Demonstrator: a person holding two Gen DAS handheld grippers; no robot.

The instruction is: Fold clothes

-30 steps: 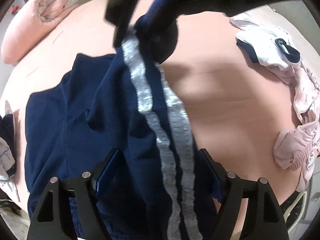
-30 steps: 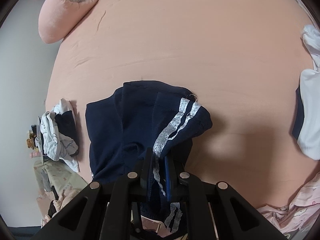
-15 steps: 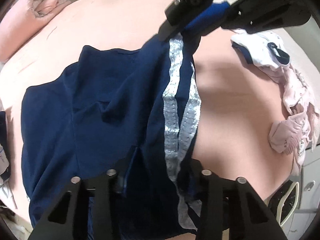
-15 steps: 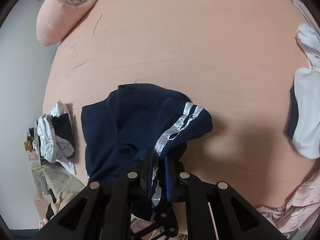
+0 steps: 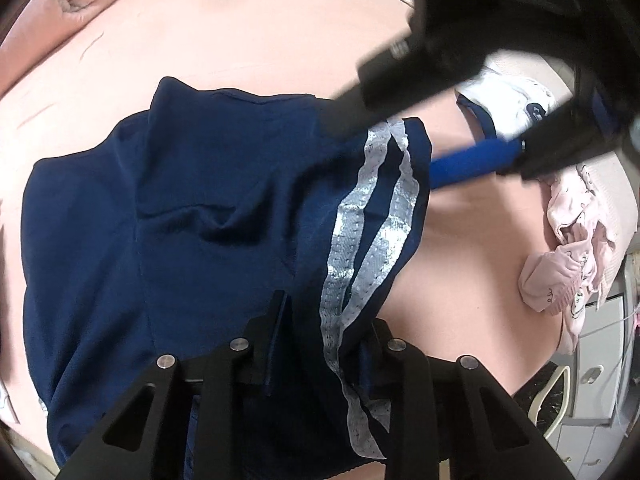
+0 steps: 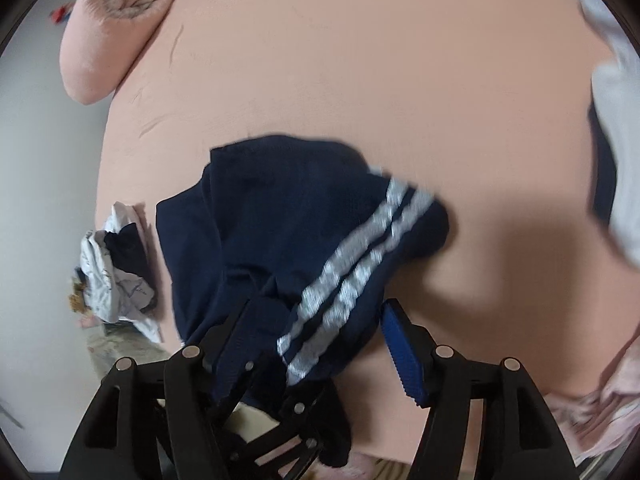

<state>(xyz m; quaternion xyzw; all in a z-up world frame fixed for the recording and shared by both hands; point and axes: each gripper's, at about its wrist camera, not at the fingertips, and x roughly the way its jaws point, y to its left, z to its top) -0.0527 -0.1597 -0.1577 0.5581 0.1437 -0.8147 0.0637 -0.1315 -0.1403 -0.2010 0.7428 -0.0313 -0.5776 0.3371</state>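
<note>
Navy shorts point(image 5: 208, 216) lying on the bed point(image 5: 248, 40), striped edge point(image 5: 372, 216) running straight ahead from the left gripper point(image 5: 324, 344), which is clamped on its near end, toward the right gripper point(image 6: 316, 332), nearer the far end, fingers spread apart.

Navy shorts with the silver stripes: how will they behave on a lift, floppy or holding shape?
Likely floppy: the navy shorts sag and crease across the bed sheet. Probably light; the fabric looks thin. The silver stripes buckle with the cloth, so they likely add little stiffness.
</note>
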